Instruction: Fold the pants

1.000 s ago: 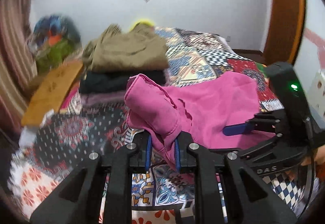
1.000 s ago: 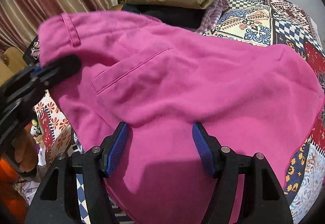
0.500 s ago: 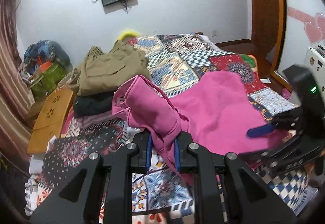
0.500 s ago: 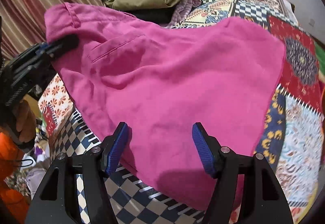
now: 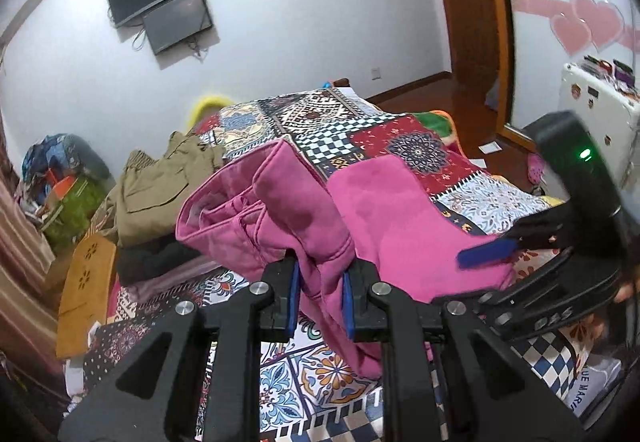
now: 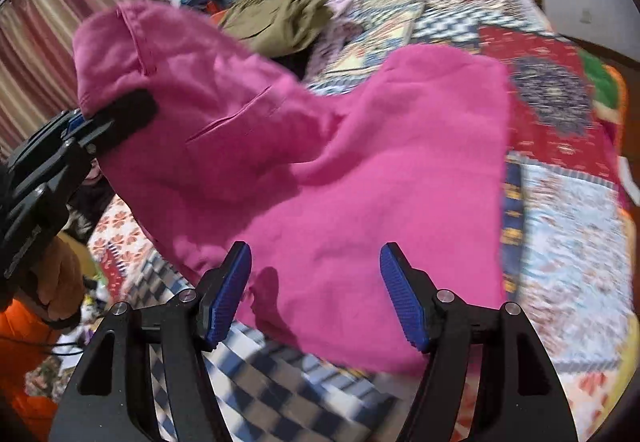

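The pink pants [image 5: 384, 217] are clamped at the waistband by the left tool [image 5: 320, 300]; the right tool [image 6: 316, 294] is held wide apart, gripping nothing, above them.

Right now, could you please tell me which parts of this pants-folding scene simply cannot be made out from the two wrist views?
- Left wrist view: the fold of the pink pants clamped in the left gripper is hidden behind the gripper itself.
- Right wrist view: the bedspread pattern is motion-blurred.
- Right wrist view: the pants' near hem behind the open right gripper is partly covered.
- Both views: the black clothes under the olive garment are mostly covered.
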Available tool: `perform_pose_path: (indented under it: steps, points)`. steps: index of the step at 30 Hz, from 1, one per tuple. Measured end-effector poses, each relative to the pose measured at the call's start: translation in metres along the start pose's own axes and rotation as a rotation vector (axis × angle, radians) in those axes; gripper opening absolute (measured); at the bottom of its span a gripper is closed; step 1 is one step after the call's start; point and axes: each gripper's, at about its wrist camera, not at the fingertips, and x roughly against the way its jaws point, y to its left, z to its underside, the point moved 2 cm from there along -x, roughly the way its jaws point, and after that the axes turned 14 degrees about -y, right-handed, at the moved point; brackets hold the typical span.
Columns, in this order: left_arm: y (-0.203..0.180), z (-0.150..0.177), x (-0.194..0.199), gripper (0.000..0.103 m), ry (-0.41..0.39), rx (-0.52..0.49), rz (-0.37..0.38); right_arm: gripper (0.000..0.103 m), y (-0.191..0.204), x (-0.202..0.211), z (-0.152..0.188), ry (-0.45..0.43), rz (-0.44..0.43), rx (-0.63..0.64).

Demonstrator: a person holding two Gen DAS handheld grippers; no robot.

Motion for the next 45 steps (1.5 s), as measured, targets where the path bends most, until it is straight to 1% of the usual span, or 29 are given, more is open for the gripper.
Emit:
perform_pose_path:
  steps: [3, 5, 7, 10, 12, 17, 22, 24, 30, 31, 34, 38, 45]
  points:
    - [-0.005, -0.003, 0.0, 0.017, -0.008, -0.017, 0.02, 0.065, -0.014, 0.008, 0.009, 0.012, 0.038, -0.017]
    - [-0.009, -0.006, 0.0, 0.017, -0.012, -0.017, 0.043, 0.065, -0.022, 0.002, 0.018, 0.034, 0.048, -0.039]
    - [-0.013, -0.009, -0.001, 0.017, -0.012, -0.019, 0.063, 0.065, -0.025, -0.004, 0.023, 0.036, 0.044, -0.058]
    - [-0.024, -0.014, -0.003, 0.017, -0.018, -0.047, 0.095, 0.065, -0.023, -0.007, 0.022, 0.024, 0.047, -0.041]
    - [-0.034, -0.017, -0.006, 0.017, -0.017, -0.062, 0.13, 0.065, -0.025, -0.004, 0.024, 0.02, 0.035, -0.056]
    - [-0.048, -0.025, -0.016, 0.017, 0.002, -0.046, 0.203, 0.065, -0.027, -0.005, 0.026, 0.012, 0.026, -0.069]
    - [-0.064, -0.032, -0.029, 0.016, 0.043, 0.004, 0.3, 0.066, -0.028, -0.002, 0.031, 0.0, 0.028, -0.082]
    - [-0.066, -0.034, -0.033, 0.016, 0.055, 0.021, 0.328, 0.066, -0.03, -0.001, 0.033, -0.009, 0.021, -0.099]
    - [-0.063, -0.035, -0.057, 0.016, 0.154, 0.164, 0.459, 0.065, -0.033, 0.004, 0.033, -0.01, 0.023, -0.102]
    - [-0.065, -0.036, -0.061, 0.016, 0.166, 0.175, 0.478, 0.065, -0.034, 0.004, 0.033, -0.003, 0.028, -0.099]
    - [-0.07, -0.037, -0.068, 0.016, 0.197, 0.182, 0.503, 0.066, -0.036, 0.006, 0.034, -0.011, 0.023, -0.115]
    - [-0.077, -0.032, -0.084, 0.016, 0.272, 0.231, 0.552, 0.065, -0.041, 0.008, 0.033, -0.014, 0.009, -0.141]
    - [-0.088, -0.024, -0.096, 0.015, 0.341, 0.223, 0.574, 0.065, -0.044, 0.014, 0.034, -0.018, 0.013, -0.152]
